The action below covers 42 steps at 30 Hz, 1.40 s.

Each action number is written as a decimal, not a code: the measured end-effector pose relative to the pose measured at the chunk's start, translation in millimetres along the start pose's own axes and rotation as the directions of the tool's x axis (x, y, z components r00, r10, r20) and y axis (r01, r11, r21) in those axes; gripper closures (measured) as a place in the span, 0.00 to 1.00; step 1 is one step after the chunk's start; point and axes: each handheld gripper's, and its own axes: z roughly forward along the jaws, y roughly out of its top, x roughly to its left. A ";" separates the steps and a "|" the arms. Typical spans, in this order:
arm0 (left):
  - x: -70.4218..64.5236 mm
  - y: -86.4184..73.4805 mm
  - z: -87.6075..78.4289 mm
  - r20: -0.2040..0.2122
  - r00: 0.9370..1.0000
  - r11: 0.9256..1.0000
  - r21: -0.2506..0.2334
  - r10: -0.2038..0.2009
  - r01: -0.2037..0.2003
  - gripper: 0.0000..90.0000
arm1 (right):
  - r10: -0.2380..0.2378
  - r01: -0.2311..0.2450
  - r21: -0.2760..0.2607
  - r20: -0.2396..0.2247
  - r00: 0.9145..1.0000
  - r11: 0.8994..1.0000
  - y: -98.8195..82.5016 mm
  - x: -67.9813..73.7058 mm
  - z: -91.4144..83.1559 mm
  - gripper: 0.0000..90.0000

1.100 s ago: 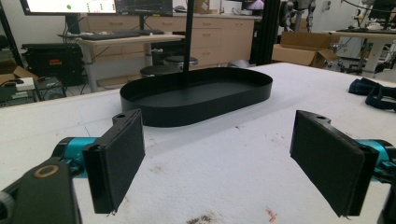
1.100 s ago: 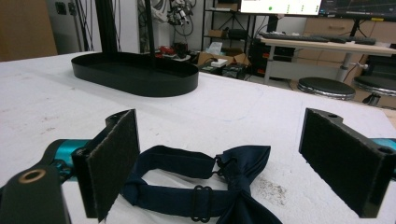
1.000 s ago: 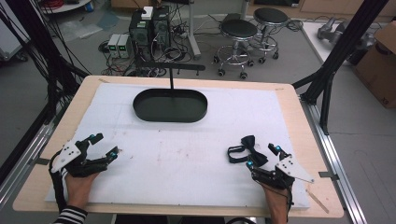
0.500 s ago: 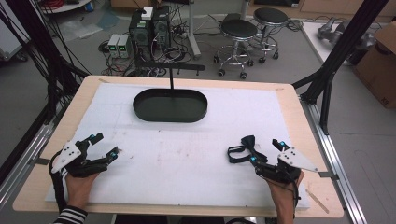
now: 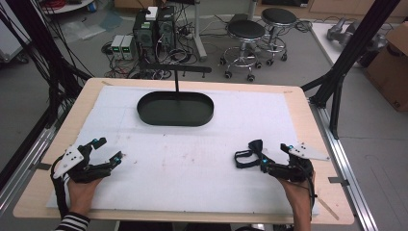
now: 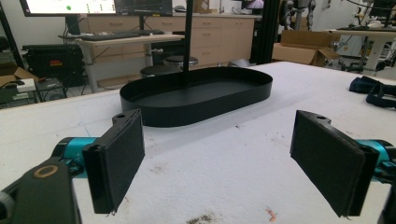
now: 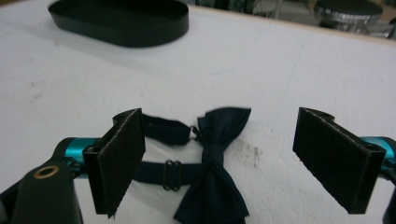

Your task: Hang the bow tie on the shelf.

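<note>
A dark navy bow tie [image 5: 249,155] with its strap lies on the white mat at the front right. In the right gripper view the bow tie [image 7: 219,135] sits between and just ahead of the pads. My right gripper [image 5: 275,155] is open just right of it and holds nothing; its jaws [image 7: 229,158] stand wide apart. My left gripper [image 5: 108,149] is open and holds nothing at the front left, also wide [image 6: 224,163]. A black oval tray [image 5: 175,122] with an upright post stands at the back centre. It is also in the left gripper view [image 6: 201,109], with the bow tie [image 6: 373,88] far right.
The white mat [image 5: 192,163] covers most of the wooden table. Black frame posts [image 5: 337,91] stand at both sides. Stools [image 5: 245,33], computer cases [image 5: 151,29] and a cardboard box [image 5: 392,72] are on the floor beyond the far edge.
My right gripper has turned a little and shifted slightly away from the front edge beside the bow tie. The left gripper and the bow tie have stayed put.
</note>
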 end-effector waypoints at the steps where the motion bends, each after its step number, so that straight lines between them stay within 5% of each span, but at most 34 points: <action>1: 0.0 0.0 0.0 0.000 1.000 1.000 0.000 -0.001 0.001 0.20 | -0.006 0.006 0.024 0.005 1.000 1.000 0.2 -0.6 0.8 0.20; 11: 0.1 -0.1 0.1 0.001 1.000 1.000 -0.003 -0.004 0.004 0.20 | 0.047 -0.050 0.152 0.020 0.999 0.987 -2.4 -9.3 6.5 0.32; 20: -0.2 -0.1 0.1 0.002 1.000 1.000 -0.001 0.001 -0.001 0.20 | 0.051 -0.051 0.225 0.006 0.999 0.973 -4.9 -9.8 12.4 0.42; 27: -0.3 0.0 0.2 0.002 1.000 1.000 0.000 0.000 0.000 0.20 | 0.061 -0.057 0.296 -0.005 0.998 0.954 -8.0 -12.2 17.1 0.42; 42: -0.7 0.0 0.3 0.002 1.000 1.000 0.000 0.003 -0.003 0.20 | 0.068 -0.058 0.341 -0.017 0.998 0.938 -13.8 -9.2 19.6 0.57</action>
